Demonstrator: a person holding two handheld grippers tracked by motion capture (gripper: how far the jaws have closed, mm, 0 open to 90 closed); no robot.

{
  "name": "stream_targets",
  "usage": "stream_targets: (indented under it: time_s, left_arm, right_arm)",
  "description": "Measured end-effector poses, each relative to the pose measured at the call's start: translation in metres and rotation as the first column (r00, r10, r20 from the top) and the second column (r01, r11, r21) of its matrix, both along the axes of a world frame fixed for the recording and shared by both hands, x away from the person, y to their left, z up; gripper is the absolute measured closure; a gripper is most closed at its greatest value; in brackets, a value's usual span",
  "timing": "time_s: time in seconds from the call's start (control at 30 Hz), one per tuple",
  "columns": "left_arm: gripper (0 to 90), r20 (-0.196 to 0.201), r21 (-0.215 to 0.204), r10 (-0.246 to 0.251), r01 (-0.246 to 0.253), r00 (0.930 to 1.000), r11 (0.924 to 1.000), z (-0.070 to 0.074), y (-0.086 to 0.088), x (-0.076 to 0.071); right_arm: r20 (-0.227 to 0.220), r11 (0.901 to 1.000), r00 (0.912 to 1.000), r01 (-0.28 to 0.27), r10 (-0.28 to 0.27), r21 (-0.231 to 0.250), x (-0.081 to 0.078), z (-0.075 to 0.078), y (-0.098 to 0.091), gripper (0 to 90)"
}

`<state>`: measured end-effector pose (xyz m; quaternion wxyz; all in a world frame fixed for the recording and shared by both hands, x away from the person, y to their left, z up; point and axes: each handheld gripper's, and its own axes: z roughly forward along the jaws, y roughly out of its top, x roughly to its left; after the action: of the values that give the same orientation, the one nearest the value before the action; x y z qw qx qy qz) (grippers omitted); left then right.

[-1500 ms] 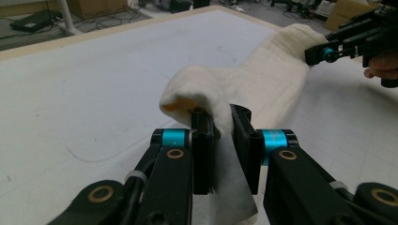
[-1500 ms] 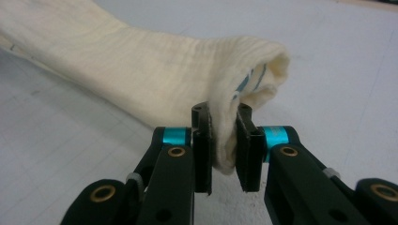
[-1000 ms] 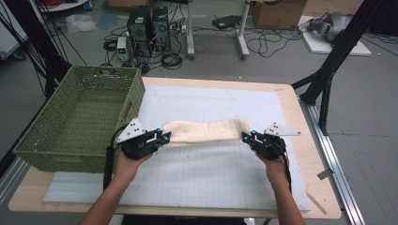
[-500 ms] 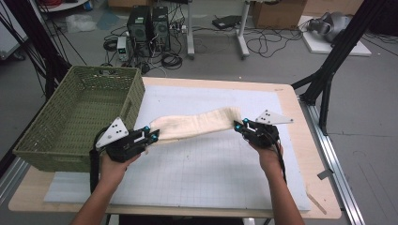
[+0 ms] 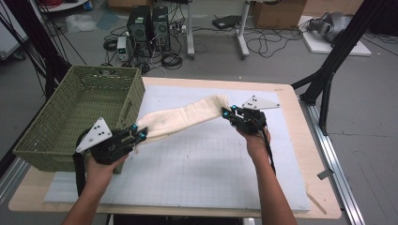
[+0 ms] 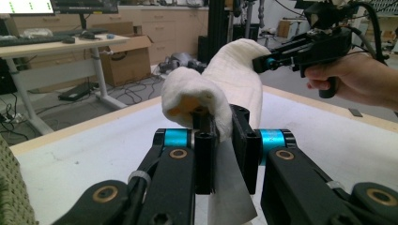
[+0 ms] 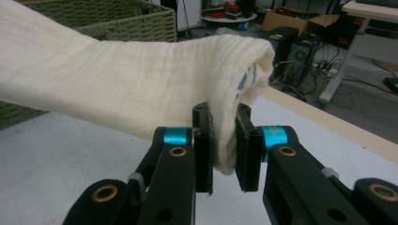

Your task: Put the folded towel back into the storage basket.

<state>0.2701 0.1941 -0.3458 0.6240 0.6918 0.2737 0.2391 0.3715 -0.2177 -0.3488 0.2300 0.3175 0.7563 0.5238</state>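
Observation:
A folded cream cloth [image 5: 180, 117] hangs stretched in the air between my two grippers, above the white gridded mat [image 5: 187, 173]. My left gripper [image 5: 139, 132] is shut on the cloth's left end, close to the basket's near right corner. In the left gripper view the cloth [image 6: 220, 89] bunches over the pinching jaws of that gripper [image 6: 224, 140]. My right gripper [image 5: 226, 112] is shut on the cloth's right end, higher and farther back. The right gripper view shows the cloth [image 7: 131, 84] clamped in that gripper [image 7: 224, 140], with blue stitching near the fold.
A green woven basket [image 5: 42, 136] stands on the table's left side, its inside bare. The wooden table edge [image 5: 309, 140] runs along the right. Computers, cables and desk legs sit on the floor beyond the table.
Both grippers have lifted the cloth off the mat and carried it left toward the basket. The left end now hangs by the basket's corner.

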Motion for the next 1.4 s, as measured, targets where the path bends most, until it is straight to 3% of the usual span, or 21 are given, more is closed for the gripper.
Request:
stream_targets:
  time_s: [0.33,0.6,1.4]
  left_arm:
    - [81.1,0.018,-0.002,0.067,-0.067,0.9976,0.9978,0.008,0.018,-0.007]
    - [81.1,0.019,0.001,0.121,-0.121,0.9925,0.9926,0.010,0.035,-0.013]
    - [81.1,0.038,-0.019,0.259,-0.259,0.9651,0.9658,0.013,0.081,-0.034]
  right_arm:
    - [0.023,0.9998,0.9995,-0.020,0.020,-0.009,0.022,0.019,0.031,80.1]
    - [0.033,0.9979,0.9983,-0.047,0.049,-0.044,0.046,0.036,0.069,80.2]
    - [0.098,0.9853,0.9836,-0.142,0.151,-0.094,0.095,0.090,0.188,80.3]
